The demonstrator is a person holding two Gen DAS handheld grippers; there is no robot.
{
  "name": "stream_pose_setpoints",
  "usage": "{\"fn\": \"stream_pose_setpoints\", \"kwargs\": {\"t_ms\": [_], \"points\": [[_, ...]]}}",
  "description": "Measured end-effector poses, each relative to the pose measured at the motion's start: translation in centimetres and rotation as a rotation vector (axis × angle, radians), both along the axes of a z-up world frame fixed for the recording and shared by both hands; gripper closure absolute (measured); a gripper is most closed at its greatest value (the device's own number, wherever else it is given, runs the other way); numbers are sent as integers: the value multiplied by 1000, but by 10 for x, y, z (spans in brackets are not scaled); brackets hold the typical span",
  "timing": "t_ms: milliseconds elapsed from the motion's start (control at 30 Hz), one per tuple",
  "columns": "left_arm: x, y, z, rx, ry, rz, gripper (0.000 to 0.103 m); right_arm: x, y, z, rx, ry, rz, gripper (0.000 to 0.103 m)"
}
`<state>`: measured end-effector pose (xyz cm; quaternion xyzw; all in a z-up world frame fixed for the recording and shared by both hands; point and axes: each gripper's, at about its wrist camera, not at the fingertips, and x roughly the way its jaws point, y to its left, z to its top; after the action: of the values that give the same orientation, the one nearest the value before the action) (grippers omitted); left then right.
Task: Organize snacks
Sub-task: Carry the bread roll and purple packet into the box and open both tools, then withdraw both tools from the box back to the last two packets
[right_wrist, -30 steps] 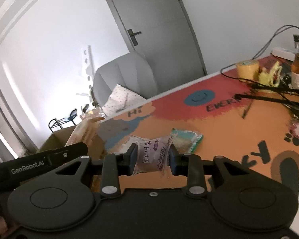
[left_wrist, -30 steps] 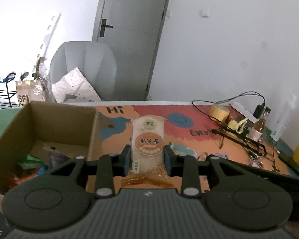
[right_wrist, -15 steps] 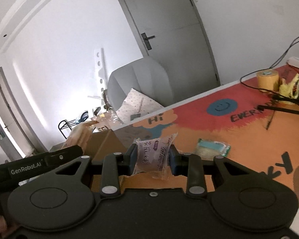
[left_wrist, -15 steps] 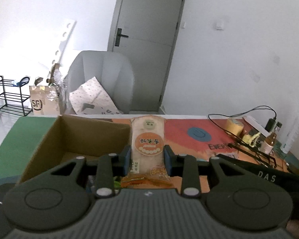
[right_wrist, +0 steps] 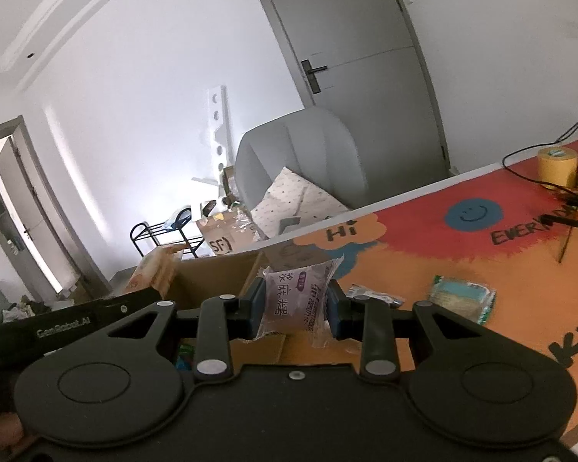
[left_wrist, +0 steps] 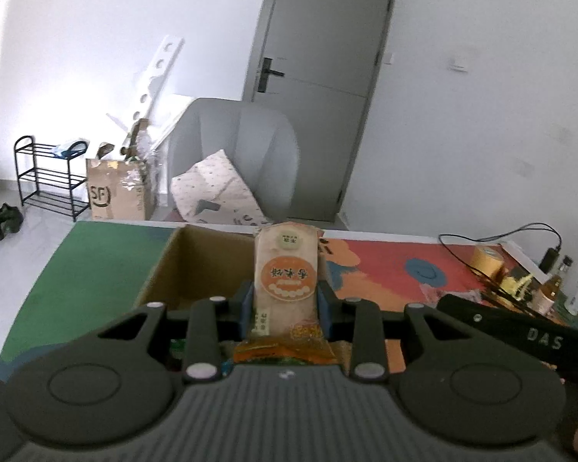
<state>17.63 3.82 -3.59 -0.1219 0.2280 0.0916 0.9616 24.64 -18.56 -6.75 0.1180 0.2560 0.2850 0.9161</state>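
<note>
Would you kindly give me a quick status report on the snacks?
Left tongs shut on rice cracker pack. Right tongs shut on purple candy. Both at box; nothing blocking.

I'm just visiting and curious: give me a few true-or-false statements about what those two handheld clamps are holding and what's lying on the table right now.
1. The left gripper is clamped on a tall snack packet with an orange label. True.
2. The right gripper is empty. False: it squeezes a clear purple-printed snack bag.
3. A cardboard box stands open on the table. True.
4. The grey door stands wide open. False: it is shut.
5. A teal snack packet lies on the table mat. True.
</note>
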Motion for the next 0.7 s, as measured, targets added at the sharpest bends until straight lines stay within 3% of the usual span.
{"fn": "stream_pose_setpoints", "kwargs": {"t_ms": [233, 333, 467, 700], "points": [[0, 23, -6, -20, 28, 43, 70, 0, 17, 4, 3, 1, 32, 72], [1, 30, -10, -27, 53, 49, 63, 0, 27, 4, 0, 4, 47, 72], [-4, 36, -12, -49, 47, 50, 46, 0, 41, 5, -5, 5, 66, 72], [-11, 43, -9, -56, 41, 65, 32, 5, 67, 8, -7, 10, 107, 72]]}}
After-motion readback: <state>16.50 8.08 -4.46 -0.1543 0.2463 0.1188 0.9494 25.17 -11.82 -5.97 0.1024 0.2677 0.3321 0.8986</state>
